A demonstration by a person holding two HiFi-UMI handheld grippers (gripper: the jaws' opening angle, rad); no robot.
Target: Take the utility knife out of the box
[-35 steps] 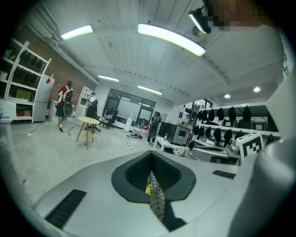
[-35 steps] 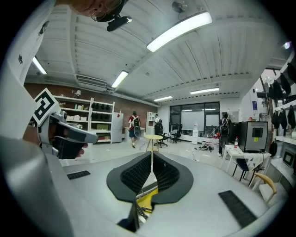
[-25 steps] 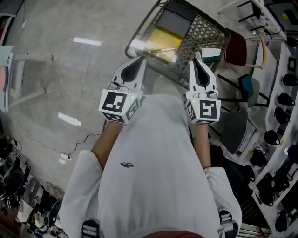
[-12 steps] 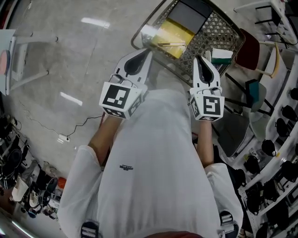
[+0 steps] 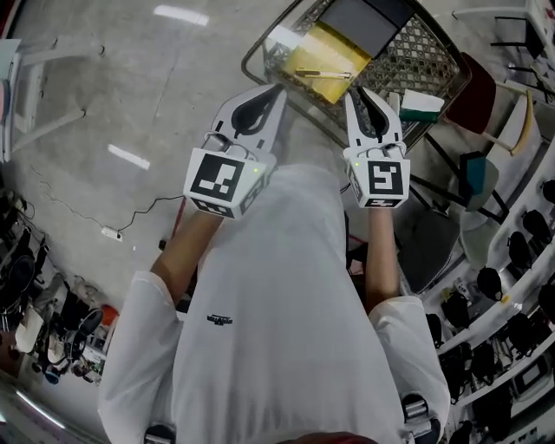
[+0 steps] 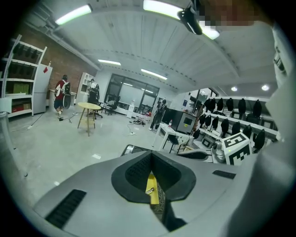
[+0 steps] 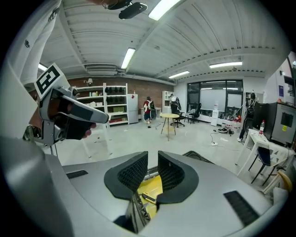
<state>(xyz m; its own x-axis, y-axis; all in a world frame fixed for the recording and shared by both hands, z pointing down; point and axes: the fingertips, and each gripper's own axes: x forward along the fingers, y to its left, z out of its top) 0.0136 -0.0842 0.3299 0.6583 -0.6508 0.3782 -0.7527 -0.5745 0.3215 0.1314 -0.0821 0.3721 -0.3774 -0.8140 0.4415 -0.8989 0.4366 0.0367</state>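
Weight should be slight: the utility knife, lying flat in the yellow box within the wire basket, looks slim, stiff and probably slick (pinch across its mid-body). Left tool is pressed together; right tool is opening its jaws, nothing between them. Which end carries the blade is too small to tell.

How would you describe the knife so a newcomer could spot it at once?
Find the wire basket just ahead of the person. Inside it a yellow sheet lies next to a dark grey panel. The knife is the one slim, stick-like thing there, lying across the sheet's near edge.
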